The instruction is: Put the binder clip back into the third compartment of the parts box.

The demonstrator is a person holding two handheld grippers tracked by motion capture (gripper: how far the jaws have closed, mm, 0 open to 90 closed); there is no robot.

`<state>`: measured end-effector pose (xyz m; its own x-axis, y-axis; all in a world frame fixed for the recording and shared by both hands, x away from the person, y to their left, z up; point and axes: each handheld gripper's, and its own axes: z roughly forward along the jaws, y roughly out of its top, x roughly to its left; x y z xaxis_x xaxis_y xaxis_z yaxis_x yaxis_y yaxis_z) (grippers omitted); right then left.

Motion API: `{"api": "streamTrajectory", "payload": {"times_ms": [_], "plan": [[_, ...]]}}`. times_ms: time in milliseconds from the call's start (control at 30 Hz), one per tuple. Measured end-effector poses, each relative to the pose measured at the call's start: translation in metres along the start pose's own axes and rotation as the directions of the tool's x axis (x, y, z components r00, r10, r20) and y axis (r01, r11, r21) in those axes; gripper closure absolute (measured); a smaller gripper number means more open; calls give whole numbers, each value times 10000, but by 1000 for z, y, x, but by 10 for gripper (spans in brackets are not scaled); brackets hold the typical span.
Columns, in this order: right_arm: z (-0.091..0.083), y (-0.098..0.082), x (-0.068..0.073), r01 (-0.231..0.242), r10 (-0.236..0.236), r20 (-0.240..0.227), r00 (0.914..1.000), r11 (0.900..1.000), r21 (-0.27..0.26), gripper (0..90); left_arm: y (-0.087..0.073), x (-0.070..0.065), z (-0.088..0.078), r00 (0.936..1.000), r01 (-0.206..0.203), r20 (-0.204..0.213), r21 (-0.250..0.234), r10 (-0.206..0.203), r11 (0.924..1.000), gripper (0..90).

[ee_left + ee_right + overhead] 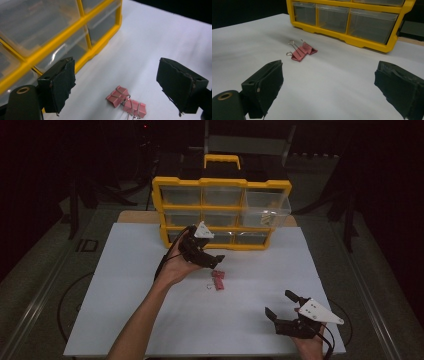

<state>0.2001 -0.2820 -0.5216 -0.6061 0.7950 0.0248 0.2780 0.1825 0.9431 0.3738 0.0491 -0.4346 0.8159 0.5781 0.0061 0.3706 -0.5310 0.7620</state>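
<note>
Two pink binder clips (218,280) lie side by side near the middle of the white table. My left gripper (214,261) hovers just behind and left of them, open, with the binder clips (126,102) low between its jaws. My right gripper (282,306) is at the table's front right, open and empty, looking across at the binder clips (301,52). A yellow drawer organizer (220,212) with clear drawers stands at the back; its top right drawer (267,205) is pulled out and holds something pale.
The white table top (125,285) ends at a front edge close to the right hand. The yellow organizer (82,27) stands close to my left gripper's left jaw. Dark floor and stands surround the table.
</note>
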Motion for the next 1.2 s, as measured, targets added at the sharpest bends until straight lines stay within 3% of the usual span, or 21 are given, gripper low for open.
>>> {"api": "streamTrajectory", "payload": {"times_ms": [233,767,900,1000,1200], "plan": [[0,0,0,-18,18,-5,10000,10000,0,80,-18,3,16,9997,207,126,325,-211,9993,169],[0,0,-1,-41,41,-9,10000,10000,1,80,-49,-3,55,9979,78,625,1194,-154,9928,260],[-1,0,-1,-37,37,-5,10000,10000,2,80,-53,-6,61,9983,-152,580,1498,65,9886,313],[0,0,-1,-44,44,-13,10000,10000,0,80,-55,-11,69,9978,-501,517,1878,410,9809,367],[-1,0,-1,-55,56,16,10000,10000,-16,80,-57,-13,78,9959,-854,491,2251,763,9706,529]]}}
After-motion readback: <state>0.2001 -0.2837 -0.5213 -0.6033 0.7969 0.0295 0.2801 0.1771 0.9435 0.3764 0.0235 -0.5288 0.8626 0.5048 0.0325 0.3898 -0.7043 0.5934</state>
